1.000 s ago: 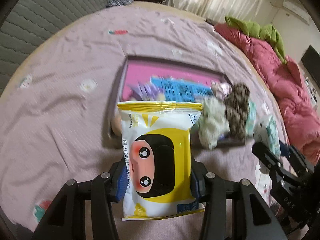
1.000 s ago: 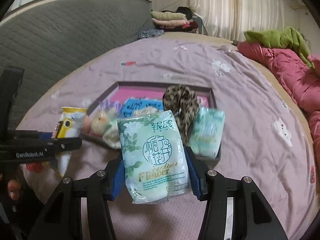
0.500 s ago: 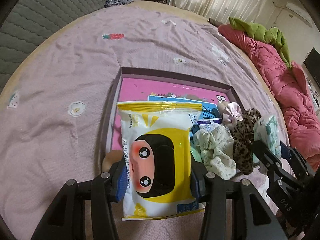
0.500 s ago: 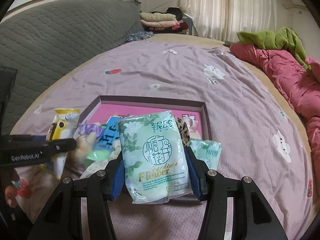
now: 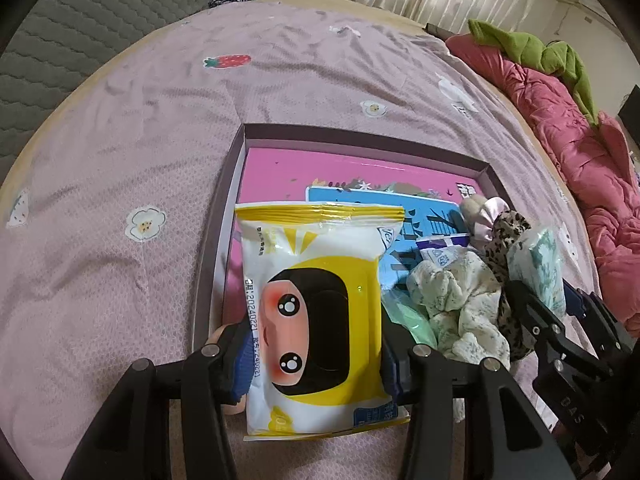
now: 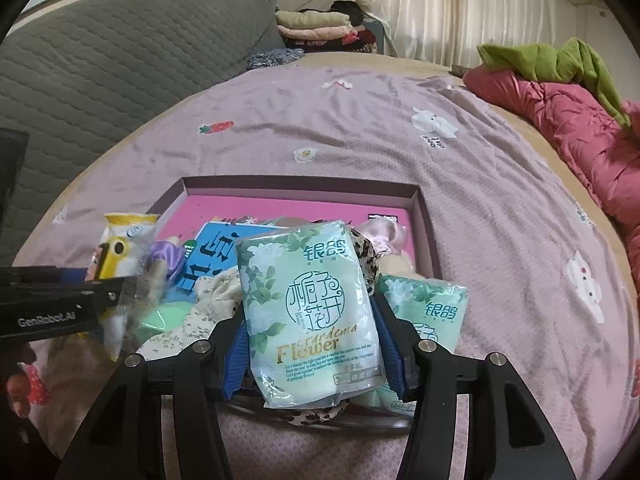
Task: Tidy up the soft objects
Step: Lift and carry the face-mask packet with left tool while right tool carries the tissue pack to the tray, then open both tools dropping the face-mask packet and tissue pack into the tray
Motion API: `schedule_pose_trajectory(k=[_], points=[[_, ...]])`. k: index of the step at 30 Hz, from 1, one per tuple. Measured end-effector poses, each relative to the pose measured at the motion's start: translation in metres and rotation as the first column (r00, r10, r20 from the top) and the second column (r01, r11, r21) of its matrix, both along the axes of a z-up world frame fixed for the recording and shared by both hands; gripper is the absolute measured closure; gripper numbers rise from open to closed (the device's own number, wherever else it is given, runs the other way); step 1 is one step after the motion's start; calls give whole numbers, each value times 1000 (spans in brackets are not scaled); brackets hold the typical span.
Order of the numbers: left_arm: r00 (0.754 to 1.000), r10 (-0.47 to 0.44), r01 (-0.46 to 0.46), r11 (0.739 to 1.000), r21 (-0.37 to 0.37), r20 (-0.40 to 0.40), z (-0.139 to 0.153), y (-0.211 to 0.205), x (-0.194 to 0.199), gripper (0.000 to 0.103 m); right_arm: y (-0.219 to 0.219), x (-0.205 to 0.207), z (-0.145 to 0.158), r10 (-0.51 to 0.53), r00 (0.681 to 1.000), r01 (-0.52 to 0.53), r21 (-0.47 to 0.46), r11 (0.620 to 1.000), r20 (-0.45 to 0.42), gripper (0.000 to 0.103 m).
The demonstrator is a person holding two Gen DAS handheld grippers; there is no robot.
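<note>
Here, in the left wrist view, the left gripper (image 5: 316, 344) is clamping a yellow-and-white wipes pack (image 5: 316, 312) printed with a cartoon face, blue pads pressing on both of its sides. The pack is hanging over the near left part of a shallow purple-walled box (image 5: 360, 140) lying on a mauve bedsheet (image 5: 120, 160). The box is holding a pink sheet (image 5: 320, 172) on its floor, a blue booklet (image 5: 404, 216) on top of that, and, crowded along its right side, a floral scrunchie (image 5: 460, 304), a leopard-print scrunchie (image 5: 508, 240), a pale pink scrunchie (image 5: 484, 210) and something mint green (image 5: 408, 312) (only an edge is showing). The right gripper's black frame is reaching in from the right edge, carrying a green tissue pack.

In the right wrist view, the right gripper (image 6: 316, 344) is pinching a green tissue pack (image 6: 312, 312) marked "Gardenia Flower" between its blue pads, and its jaws have just been easing wider with the pack still between them. The pack is hanging upright over the box's near edge. A second green tissue pack (image 6: 432, 312) is lying in the near right corner, just beside it. A purple scrunchie (image 6: 166, 254) is sitting at the box's left. A red quilt (image 6: 560, 120) is bunching along the bed's far right.
</note>
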State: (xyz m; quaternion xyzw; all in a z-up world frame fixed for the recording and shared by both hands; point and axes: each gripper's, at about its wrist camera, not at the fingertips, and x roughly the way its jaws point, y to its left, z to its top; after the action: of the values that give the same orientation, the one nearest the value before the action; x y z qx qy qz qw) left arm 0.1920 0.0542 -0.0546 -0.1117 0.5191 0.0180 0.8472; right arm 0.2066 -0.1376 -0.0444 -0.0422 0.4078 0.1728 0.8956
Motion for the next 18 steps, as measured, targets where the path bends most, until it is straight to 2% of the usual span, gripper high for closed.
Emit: schedule_pose_trajectory(k=[3,6,12,14,18], points=[[1000,6,-6,1000,0,3,1,0,2,52,0,0,1,9,1000,-9,12,1000,2,40],[1000,18,-18,1000,-2,7,2,2,3,52,2,-1,3,15,1000,-16,15,1000,17,30],[999,29,-29,1000,-13,25,6,6,4,50,2,-6,9,-1,999,1,-8,1000,51,29],[999,28,-28,999,-16,45,10,7,2,45,1,-8,12,-5,998,6,-10,1000,66,29],[998,26,-26,1000,1,65,18,5,2,44,-5,-12,21,-21,996,21,1,1000,84,29]])
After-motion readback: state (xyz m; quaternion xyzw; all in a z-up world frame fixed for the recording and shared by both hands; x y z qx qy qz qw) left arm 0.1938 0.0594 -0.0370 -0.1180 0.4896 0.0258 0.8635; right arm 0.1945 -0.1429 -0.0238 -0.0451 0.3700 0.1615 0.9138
